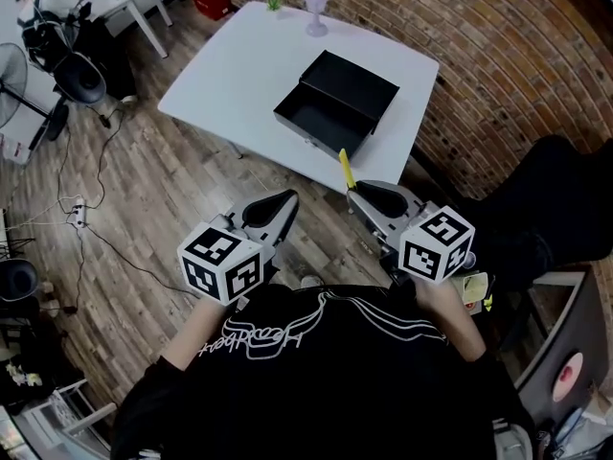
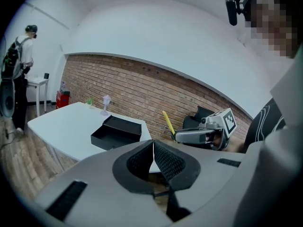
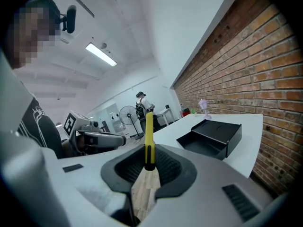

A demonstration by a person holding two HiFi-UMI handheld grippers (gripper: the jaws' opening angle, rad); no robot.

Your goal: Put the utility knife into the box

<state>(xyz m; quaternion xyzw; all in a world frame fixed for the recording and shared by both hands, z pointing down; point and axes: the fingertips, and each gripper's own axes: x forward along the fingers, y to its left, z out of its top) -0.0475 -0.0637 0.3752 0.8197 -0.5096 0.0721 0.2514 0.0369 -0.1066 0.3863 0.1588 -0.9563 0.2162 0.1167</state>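
A black box (image 1: 335, 103) with its drawer pulled out stands on the white table (image 1: 239, 65); it also shows in the left gripper view (image 2: 117, 131) and the right gripper view (image 3: 213, 135). My right gripper (image 1: 352, 193) is shut on a yellow utility knife (image 1: 346, 168), which sticks up from the jaws (image 3: 149, 136) short of the table's near edge. The knife (image 2: 167, 122) and right gripper (image 2: 176, 136) show from the side. My left gripper (image 1: 290, 199) hangs beside it, shut with nothing in it (image 2: 153, 143).
A small purple stand (image 1: 316, 12) and a green item (image 1: 275, 3) sit at the table's far edge. A brick wall (image 1: 498, 56) runs on the right, with a dark chair (image 1: 556, 199) below it. A floor fan (image 1: 77, 75) and cables lie left. A person (image 2: 19, 79) stands far off.
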